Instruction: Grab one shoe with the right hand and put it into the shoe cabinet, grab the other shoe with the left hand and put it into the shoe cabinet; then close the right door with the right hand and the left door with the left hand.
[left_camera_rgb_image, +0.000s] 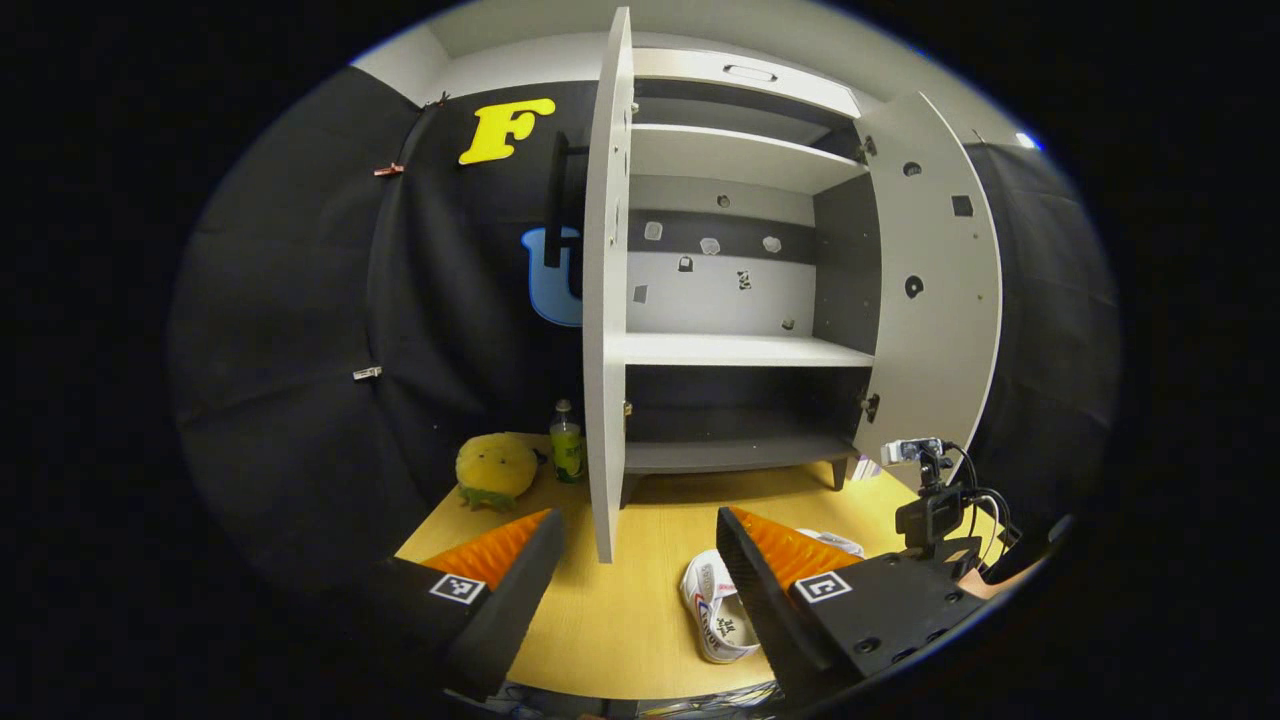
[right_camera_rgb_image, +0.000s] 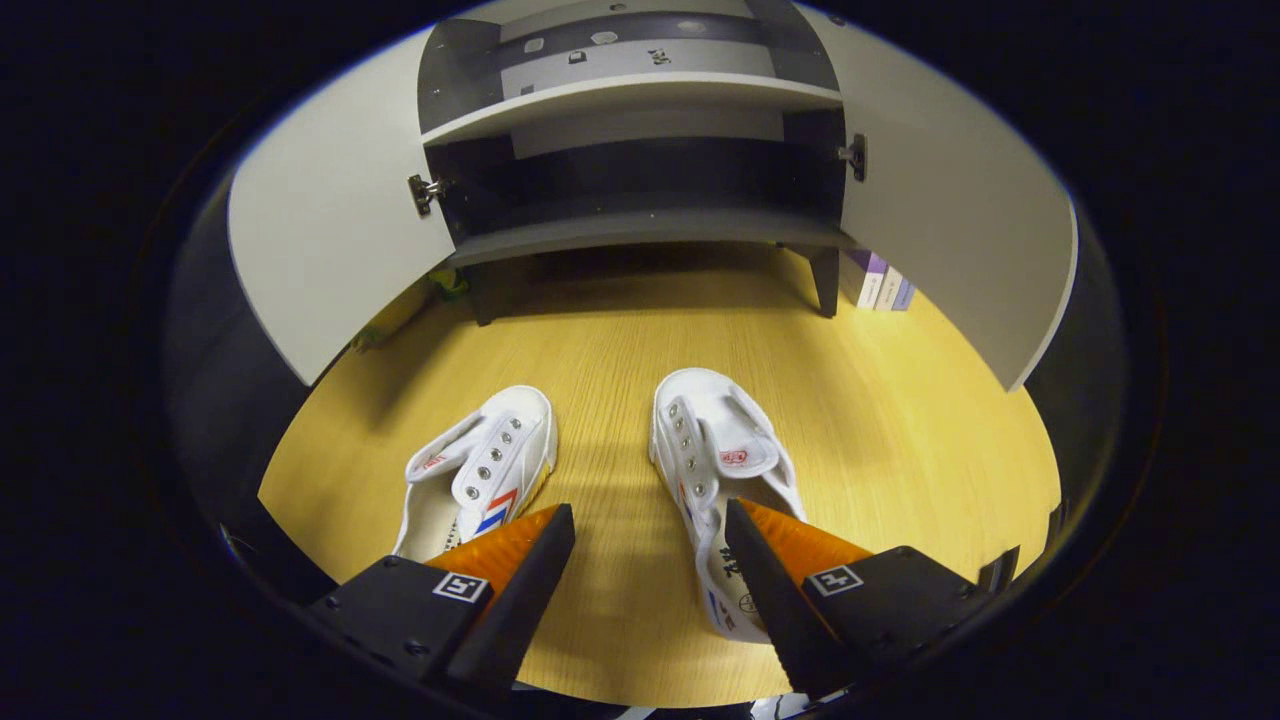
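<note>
Two white canvas shoes lie on the wooden floor in front of the shoe cabinet (right_camera_rgb_image: 640, 228), toes toward it. In the right gripper view the left shoe (right_camera_rgb_image: 490, 462) and the right shoe (right_camera_rgb_image: 715, 450) are a little apart. My right gripper (right_camera_rgb_image: 650, 510) hangs open just above them, one finger over the right shoe's heel side, holding nothing. My left gripper (left_camera_rgb_image: 640, 520) is open and empty, held higher and facing the cabinet (left_camera_rgb_image: 740, 350); one shoe (left_camera_rgb_image: 712, 610) lies beside its right finger. Both doors stand wide open: left door (left_camera_rgb_image: 604, 300), right door (left_camera_rgb_image: 940, 290).
A yellow plush toy (left_camera_rgb_image: 497, 468) and a green bottle (left_camera_rgb_image: 566, 445) sit left of the cabinet, behind the left door. Purple books (right_camera_rgb_image: 882, 280) stand by the cabinet's right leg. The camera rig of my right gripper (left_camera_rgb_image: 925, 505) rises at the right. Cabinet shelves (left_camera_rgb_image: 740, 348) are bare.
</note>
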